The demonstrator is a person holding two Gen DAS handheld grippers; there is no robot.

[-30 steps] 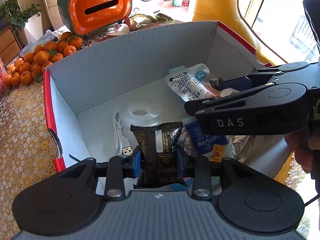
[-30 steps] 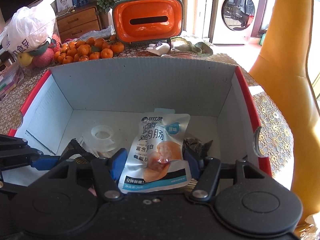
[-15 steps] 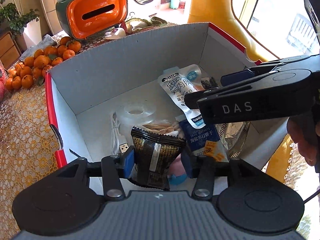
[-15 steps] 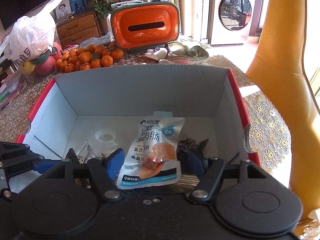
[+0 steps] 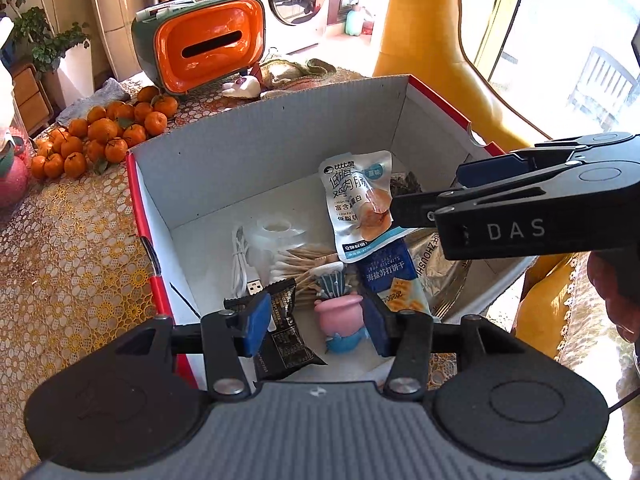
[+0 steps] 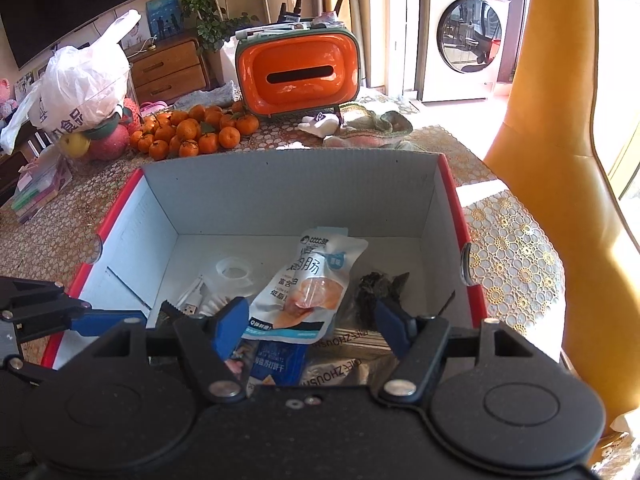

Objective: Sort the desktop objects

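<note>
A red-edged cardboard box [image 5: 280, 152] [image 6: 288, 196] holds the sorted items. My left gripper [image 5: 314, 322] is open above its near edge; the black snack packet [image 5: 286, 334] lies loose by the left finger, beside a pink pot toy [image 5: 340, 312]. My right gripper [image 6: 308, 320] is open above the box, and it also shows in the left wrist view [image 5: 424, 208]. The white sausage pouch [image 6: 308, 288] [image 5: 358, 204] lies between its fingers on a blue biscuit pack [image 5: 394, 276] and a silver bag [image 6: 344, 364]. Whether the pouch touches the fingers, I cannot tell.
In the box are also a tape roll [image 5: 278, 230], a white USB cable [image 5: 242, 258], cotton swabs [image 5: 304, 260] and a dark packet [image 6: 378, 284]. Behind it stand an orange tissue box [image 6: 298, 74], tangerines [image 6: 192, 132] and a white bag [image 6: 82, 84]. A yellow chair [image 6: 560, 100] is at the right.
Both grippers have risen and drawn back from the box. The left gripper has opened and let go of the black snack packet. The right gripper has widened around the pouch.
</note>
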